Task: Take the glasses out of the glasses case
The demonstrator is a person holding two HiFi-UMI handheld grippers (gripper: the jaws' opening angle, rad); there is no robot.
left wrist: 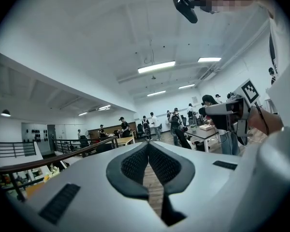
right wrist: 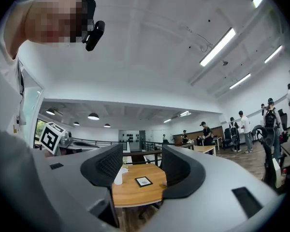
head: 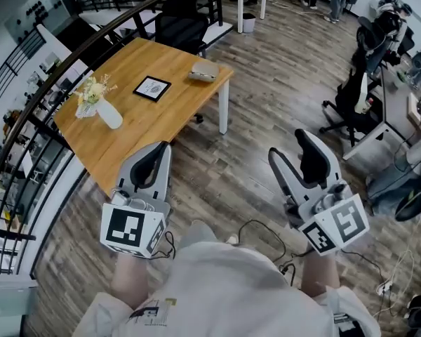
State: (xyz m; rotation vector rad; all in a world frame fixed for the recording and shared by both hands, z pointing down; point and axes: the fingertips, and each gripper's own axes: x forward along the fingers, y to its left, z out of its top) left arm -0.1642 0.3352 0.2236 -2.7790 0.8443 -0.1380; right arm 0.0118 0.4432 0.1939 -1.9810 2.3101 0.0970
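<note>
A grey-beige glasses case [head: 203, 71] lies closed near the far corner of a wooden table [head: 170, 121], ahead and to the left in the head view. Both grippers are held in the air short of the table, well apart from the case. My left gripper [head: 161, 148] has its jaws together with nothing between them; in the left gripper view its pads [left wrist: 135, 166] meet at the tip. My right gripper [head: 288, 146] is open and empty. Between its spread fingers [right wrist: 106, 166] the right gripper view shows the table [right wrist: 135, 192]. No glasses are visible.
On the table stand a framed picture [head: 152, 88] and a white vase of flowers [head: 107, 111]. A dark railing [head: 28, 128] curves along the left. A black chair [head: 181, 27] is behind the table, office chairs and desks [head: 368, 97] are at the right, and cables [head: 266, 237] lie on the floor.
</note>
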